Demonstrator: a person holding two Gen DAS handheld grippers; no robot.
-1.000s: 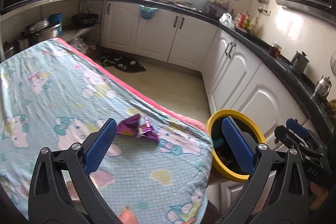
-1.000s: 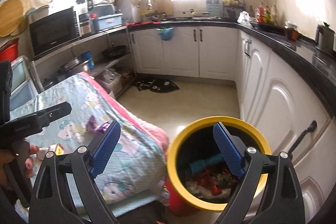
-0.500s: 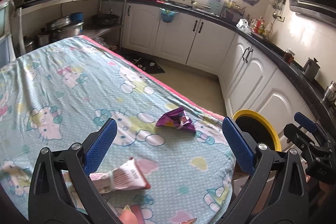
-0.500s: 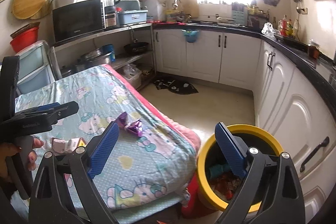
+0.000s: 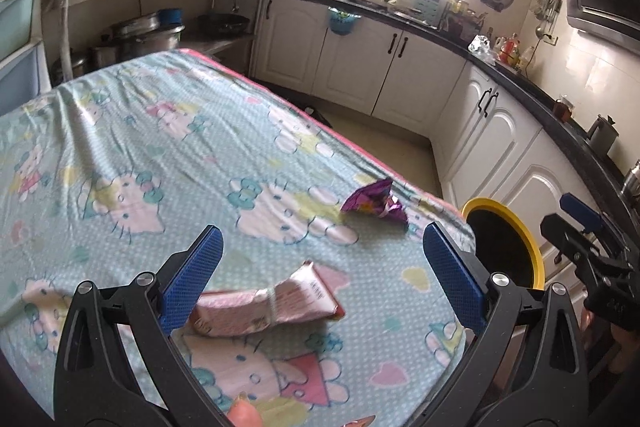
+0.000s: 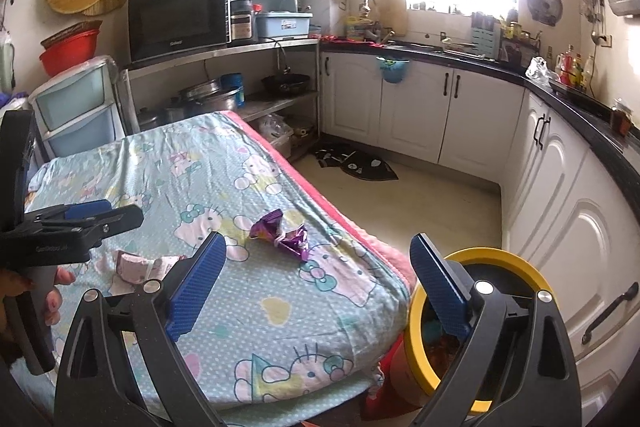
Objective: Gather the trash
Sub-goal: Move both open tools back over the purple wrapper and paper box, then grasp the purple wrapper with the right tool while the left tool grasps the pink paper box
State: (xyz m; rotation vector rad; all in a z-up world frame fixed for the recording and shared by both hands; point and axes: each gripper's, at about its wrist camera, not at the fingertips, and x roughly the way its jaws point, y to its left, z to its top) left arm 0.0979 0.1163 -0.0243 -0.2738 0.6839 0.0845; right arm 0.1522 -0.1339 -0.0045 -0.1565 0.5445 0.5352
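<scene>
Both empty, left gripper (image 5: pixel 320 279) and right gripper (image 6: pixel 318 287) splay wide over crumpled pink wrapper (image 5: pixel 272 303) (crinkled purple foil wrapper (image 5: pixel 374 203) beyond), yellow-rimmed round bin (image 6: pixel 520 267) beside it for drops.

On the table (image 5: pixel 120 131) before you, the flat packet (image 5: pixel 268 303) lies nearest, between your left gripper's (image 5: pixel 320 275) fingers; the crumpled wrapper (image 5: pixel 374 205) lies beyond, near the right edge. The bin (image 6: pixel 480 331) stands just right of the table.
</scene>
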